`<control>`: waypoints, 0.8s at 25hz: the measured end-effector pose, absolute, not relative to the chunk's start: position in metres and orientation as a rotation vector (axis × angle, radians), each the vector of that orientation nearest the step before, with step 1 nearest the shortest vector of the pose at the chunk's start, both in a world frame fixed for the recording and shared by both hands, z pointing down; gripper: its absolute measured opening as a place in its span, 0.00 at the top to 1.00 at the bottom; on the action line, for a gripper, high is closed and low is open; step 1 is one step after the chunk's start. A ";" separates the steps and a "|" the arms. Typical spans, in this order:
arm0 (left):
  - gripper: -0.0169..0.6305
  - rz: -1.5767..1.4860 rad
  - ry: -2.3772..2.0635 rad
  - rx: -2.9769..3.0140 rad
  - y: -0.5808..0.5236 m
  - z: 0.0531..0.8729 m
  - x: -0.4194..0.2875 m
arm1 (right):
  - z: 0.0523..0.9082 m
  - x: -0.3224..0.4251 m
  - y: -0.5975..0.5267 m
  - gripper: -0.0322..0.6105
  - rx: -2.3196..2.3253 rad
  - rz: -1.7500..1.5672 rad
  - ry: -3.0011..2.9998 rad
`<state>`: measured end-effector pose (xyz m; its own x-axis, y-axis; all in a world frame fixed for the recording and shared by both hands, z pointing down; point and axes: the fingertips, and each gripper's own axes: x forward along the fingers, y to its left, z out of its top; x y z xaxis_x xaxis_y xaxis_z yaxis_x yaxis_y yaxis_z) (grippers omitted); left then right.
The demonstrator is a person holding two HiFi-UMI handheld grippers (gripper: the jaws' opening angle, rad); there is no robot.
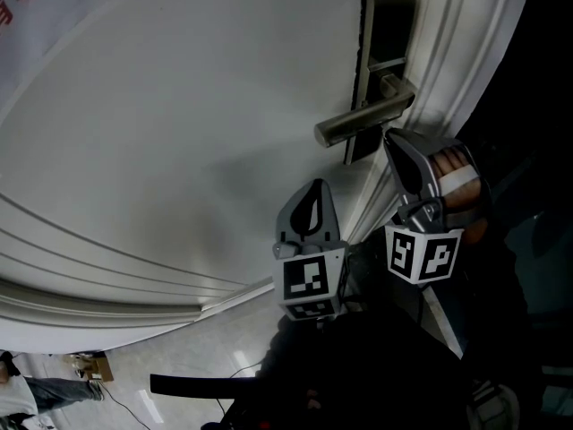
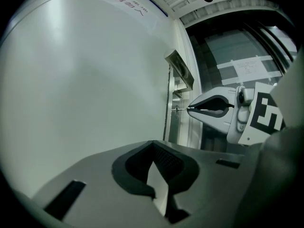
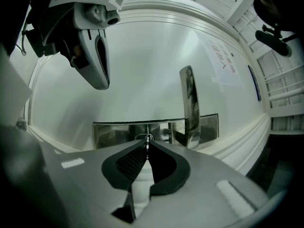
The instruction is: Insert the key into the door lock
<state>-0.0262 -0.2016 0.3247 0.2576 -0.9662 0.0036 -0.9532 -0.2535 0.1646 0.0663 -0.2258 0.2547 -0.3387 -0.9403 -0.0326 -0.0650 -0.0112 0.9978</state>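
Thin silver metal key is pinched edge-on between the closed jaws of the right gripper, with only its tip showing beyond them. It is held at the keyhole in the tall metal-and-black lock plate on the white panelled door, just below the brushed metal lever handle. The blade is presented in line with the jaws, presumably so that a straight push carries it into the slot. From the left gripper view the tip is seen touching the plate (how deep it sits cannot be told).

The left gripper is held beside the door, a little apart from the lock, its jaws brought together on nothing. It appears to be kept out of the way, since the job needs one tool only.

The task is judged to be at the point of entry. A steady, level push is called for; a tilted blade could catch on the slot's edge or slip in the pads.
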 end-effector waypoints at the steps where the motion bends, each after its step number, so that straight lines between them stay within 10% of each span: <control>1: 0.97 -0.145 -1.830 2.381 -0.202 0.325 -0.026 | 0.255 0.066 -0.226 0.93 1.088 -1.448 -1.498; 20: 0.97 -0.150 -1.807 2.380 -0.203 0.328 -0.026 | 0.254 0.066 -0.226 0.93 1.080 -1.443 -1.510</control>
<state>-0.0260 -0.2031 0.3281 0.2699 -0.9628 0.0105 -0.9478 -0.2638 0.1790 0.0657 -0.2265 0.2543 -0.3440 -0.9387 -0.0236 -0.0663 -0.0008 0.9978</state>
